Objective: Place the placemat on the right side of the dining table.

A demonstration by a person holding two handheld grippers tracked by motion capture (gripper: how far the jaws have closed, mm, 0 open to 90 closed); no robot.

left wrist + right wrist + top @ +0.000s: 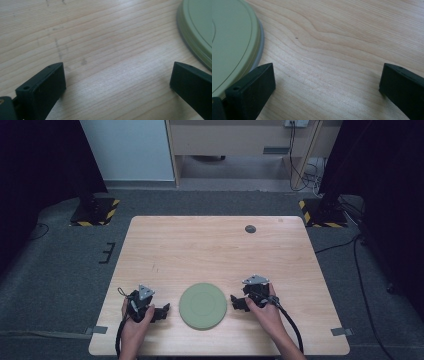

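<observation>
A round pale green plate (pixel 202 305) lies flat on the wooden table (pixel 215 250), near the front edge and between both hands. My left gripper (pixel 163 311) rests just left of the plate, open, with bare wood between its jaws. In the left gripper view (pixel 117 75) the plate's rim (pixel 197 30) curves in at the upper right. On the plate's right side sits my right gripper (pixel 235 302), open as well. In the right gripper view (pixel 327 75) the plate (pixel 232 42) spreads across the upper left, with the left jaw close to its rim.
A small dark round disc (pixel 250 228) is set into the table near the far edge. Grey carpet surrounds the table, with stand bases marked in yellow and black (pixel 95 212) at both far corners. A cable (pixel 292 325) trails from the right gripper.
</observation>
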